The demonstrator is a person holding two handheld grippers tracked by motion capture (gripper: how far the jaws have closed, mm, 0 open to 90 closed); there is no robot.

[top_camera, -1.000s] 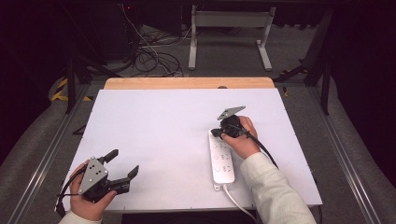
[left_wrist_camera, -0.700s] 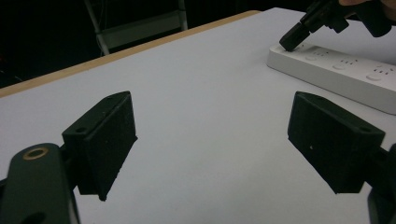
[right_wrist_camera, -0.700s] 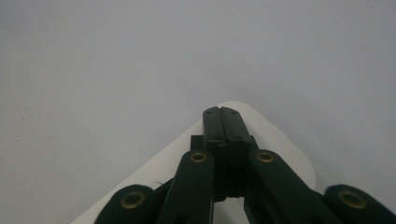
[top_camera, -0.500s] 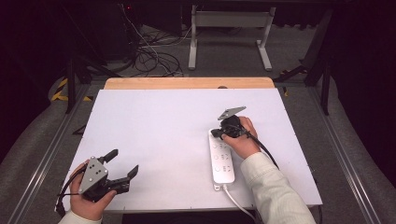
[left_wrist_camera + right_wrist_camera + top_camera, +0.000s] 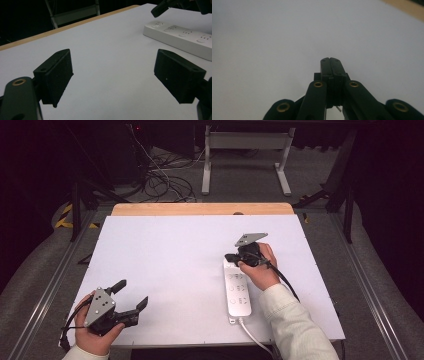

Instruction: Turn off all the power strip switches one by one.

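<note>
Power strip (image 5: 237,291) lies on the white counter (image 5: 165,265) at about 4 o'clock from its centre, long axis running 12 to 6, its cord leaving the 6 o'clock end. We have the right tool (image 5: 234,258) at the strip's 12 o'clock end, jaws pressed together with nothing visible between them, as the right gripper view (image 5: 331,60) confirms. Whether the tip touches the strip's end we cannot tell. The left tool (image 5: 131,295) rests at 7 o'clock near the counter edge, jaws spread wide and empty, well apart from the strip.

We judge the step in hand to be pressing or nudging the strip's far end. To do it well, we keep the closed jaws low and square to the end face, push along the long axis, and apply force slowly so the strip does not pivot. If it slews, we bring the left tool in to steady the 6 o'clock end.
</note>
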